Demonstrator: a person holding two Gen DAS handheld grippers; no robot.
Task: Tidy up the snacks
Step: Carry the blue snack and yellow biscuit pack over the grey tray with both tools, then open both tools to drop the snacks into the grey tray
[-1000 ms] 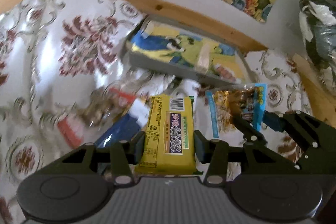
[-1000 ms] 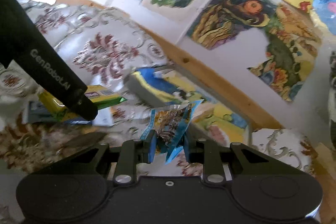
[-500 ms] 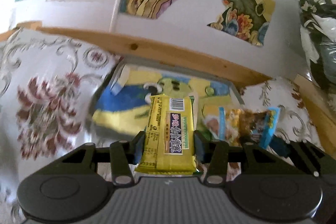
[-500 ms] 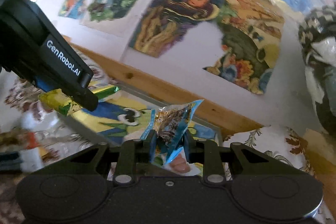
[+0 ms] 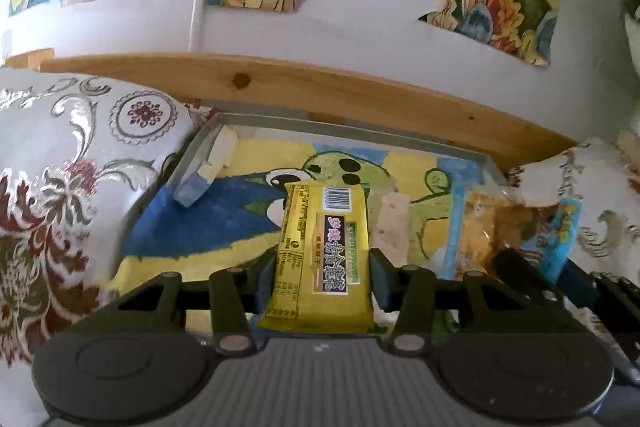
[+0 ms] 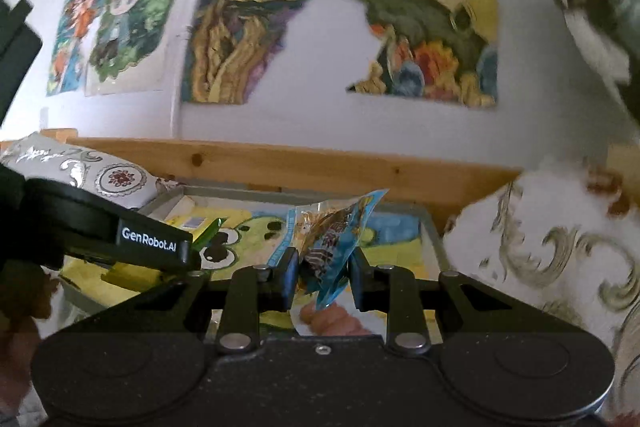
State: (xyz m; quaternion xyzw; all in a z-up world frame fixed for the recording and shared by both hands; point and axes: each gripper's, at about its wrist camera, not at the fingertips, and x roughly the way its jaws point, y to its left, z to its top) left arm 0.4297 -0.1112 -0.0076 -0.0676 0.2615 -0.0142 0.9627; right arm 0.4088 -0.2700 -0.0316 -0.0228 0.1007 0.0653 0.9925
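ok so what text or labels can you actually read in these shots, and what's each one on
"GenRobot.AI": white print on the side of the left tongs, seen in the right wrist view.
Yellow snack packet in the left tongs: barcode, Chinese characters on a dark label and fine print, all too small or blurred to read.
Blue snack bag in the right tongs: print crumpled, unreadable.

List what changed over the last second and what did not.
Both tongs swung from over the patterned cloth to above the grey tray, carrying the snacks along. Unchanged: left tongs clamp the yellow bar, right tongs clamp the blue packet. Nothing released.
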